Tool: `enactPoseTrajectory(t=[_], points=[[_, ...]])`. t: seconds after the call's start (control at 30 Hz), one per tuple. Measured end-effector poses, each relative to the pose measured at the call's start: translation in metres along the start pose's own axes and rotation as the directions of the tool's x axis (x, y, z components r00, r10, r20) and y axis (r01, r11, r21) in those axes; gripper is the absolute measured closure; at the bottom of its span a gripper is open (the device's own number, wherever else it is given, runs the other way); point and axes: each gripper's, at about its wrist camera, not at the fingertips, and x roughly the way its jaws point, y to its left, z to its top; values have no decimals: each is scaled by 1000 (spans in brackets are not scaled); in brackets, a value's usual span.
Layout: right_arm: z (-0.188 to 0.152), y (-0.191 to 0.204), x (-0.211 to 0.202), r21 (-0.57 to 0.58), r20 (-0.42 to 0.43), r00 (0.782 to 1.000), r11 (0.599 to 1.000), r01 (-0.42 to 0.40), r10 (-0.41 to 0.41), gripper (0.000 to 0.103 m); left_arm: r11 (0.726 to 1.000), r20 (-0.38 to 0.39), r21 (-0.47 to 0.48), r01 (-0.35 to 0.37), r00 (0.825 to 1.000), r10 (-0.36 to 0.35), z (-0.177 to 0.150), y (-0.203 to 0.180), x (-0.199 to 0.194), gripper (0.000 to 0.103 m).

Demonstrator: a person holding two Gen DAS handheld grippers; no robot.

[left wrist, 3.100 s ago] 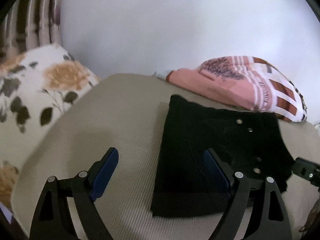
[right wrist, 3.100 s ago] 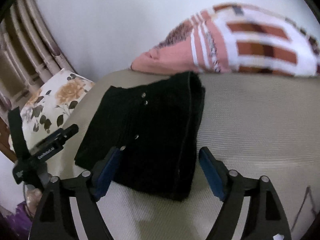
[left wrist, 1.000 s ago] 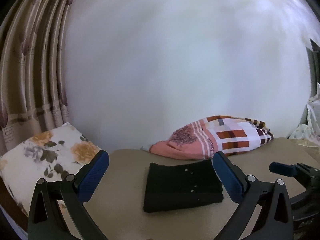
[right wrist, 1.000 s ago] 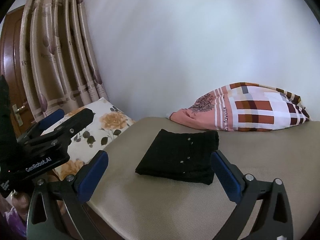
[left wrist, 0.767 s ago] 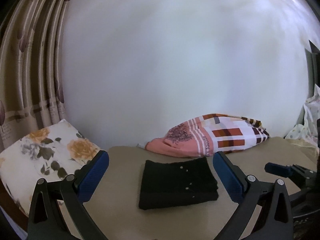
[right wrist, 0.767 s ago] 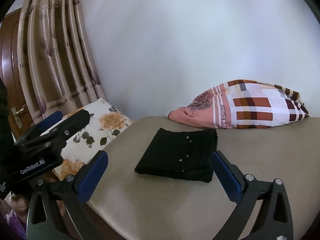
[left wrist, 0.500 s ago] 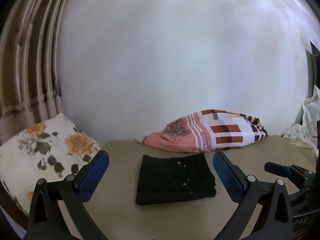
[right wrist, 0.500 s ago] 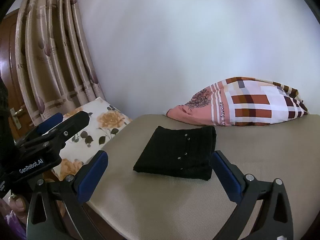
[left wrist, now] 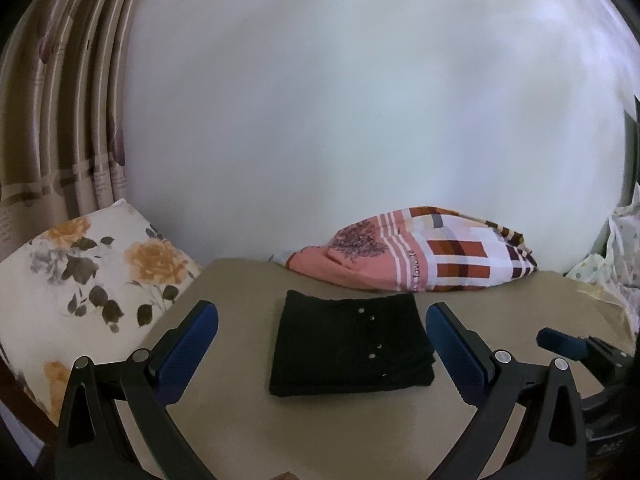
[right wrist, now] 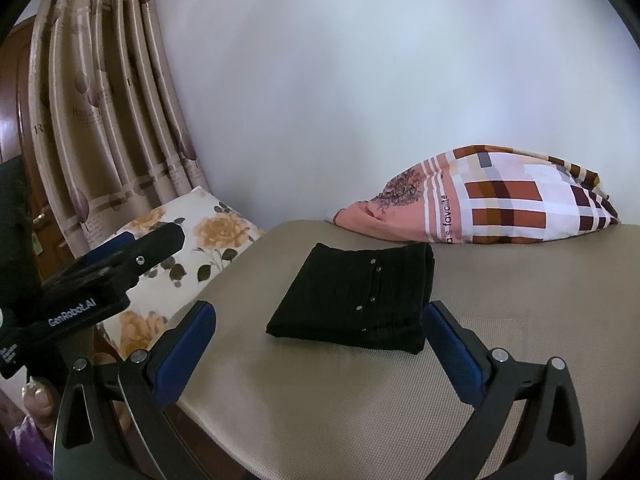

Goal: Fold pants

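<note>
Pants: the black pants (left wrist: 350, 350) lay folded into a compact rectangle at the lower centre of the left wrist view, flat on the tan mattress (left wrist: 248, 428); in the right wrist view the pants (right wrist: 356, 300) sat just below mid-frame, with a thick stacked edge on their right side.

Left gripper: the left gripper (left wrist: 322, 344) was spread wide and held nothing, its blue pads framing the bundle from the bottom corners of the frame without touching it.

Right gripper: the right gripper (right wrist: 320, 344) was likewise spread wide and empty, clear of the cloth.

Surroundings: a floral pillow (left wrist: 80, 280) lay at the left edge, a pink checked pillow (left wrist: 420, 258) beyond the pants against the white wall (left wrist: 360, 100), and curtains (right wrist: 100, 120) hung at the upper left of the right wrist view.

Progress: the folding looked finished, several layers squared up with a row of small metal studs (left wrist: 372, 336) on top.

Remaining: probably nothing, or at most a light tidy of the edges.

Doubt: the far edge of the bundle was dark and hard to read, so a loose flap there could not be ruled out.
</note>
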Motion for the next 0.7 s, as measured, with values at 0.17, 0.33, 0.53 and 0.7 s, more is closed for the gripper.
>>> enactPoseTrajectory(t=[0.17, 0.33, 0.53, 0.7], points=[[-1, 1, 0, -2, 0, 1000, 1000, 2, -2, 0, 1000, 19, -1, 9, 1000, -9, 1, -2, -3, 0], [-2, 0, -1, 3, 2, 1000, 1000, 1, -1, 0, 1000, 23, 2, 17, 1000, -17, 2, -4, -7, 0], [-3, -2, 0, 0, -2, 1000, 1000, 2, -2, 0, 998, 10, 43, -36, 999, 35, -3, -15, -6, 0], [-5, -7, 3, 10, -12, 1000, 1000, 5, -5, 0, 1000, -12, 10, -12, 1000, 12, -4, -12, -3, 0]])
